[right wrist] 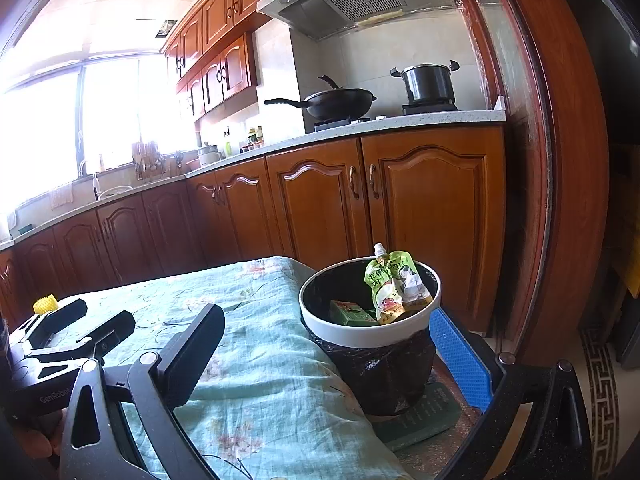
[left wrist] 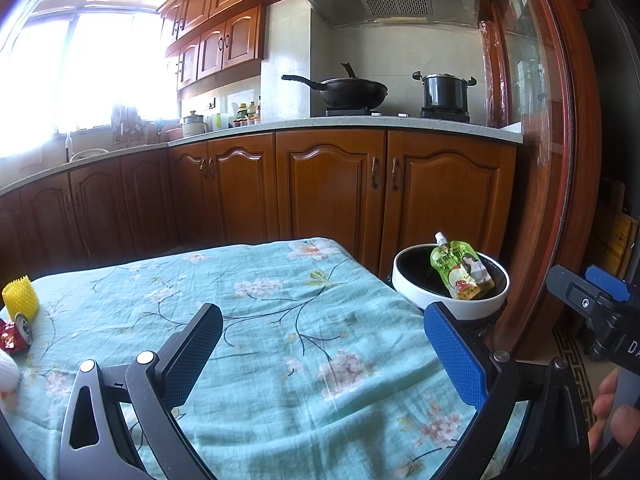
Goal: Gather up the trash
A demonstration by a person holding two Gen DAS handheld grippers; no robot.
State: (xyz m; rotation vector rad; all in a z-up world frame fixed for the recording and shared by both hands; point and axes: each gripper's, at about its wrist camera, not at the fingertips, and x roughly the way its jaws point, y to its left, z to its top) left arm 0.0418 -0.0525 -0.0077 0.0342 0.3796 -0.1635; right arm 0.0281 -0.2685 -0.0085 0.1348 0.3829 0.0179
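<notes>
A white-rimmed trash bin [right wrist: 372,330] with a black liner stands beside the table's right edge; it also shows in the left wrist view [left wrist: 408,292]. A green drink pouch [right wrist: 394,286] leans inside it, seen too in the left wrist view [left wrist: 460,272], beside a green carton [right wrist: 352,312]. My left gripper [left wrist: 324,344] is open and empty above the floral tablecloth [left wrist: 260,320]. My right gripper [right wrist: 328,344] is open and empty, close in front of the bin. At the table's far left lie a yellow foam net [left wrist: 20,296], a crushed can [left wrist: 22,326] and a red wrapper [left wrist: 10,338].
Wooden kitchen cabinets [left wrist: 328,188] run behind the table, with a wok [left wrist: 352,92] and a pot [left wrist: 444,90] on the stove. A wooden door frame [left wrist: 560,160] stands right of the bin. A white object [left wrist: 8,372] sits at the table's left edge.
</notes>
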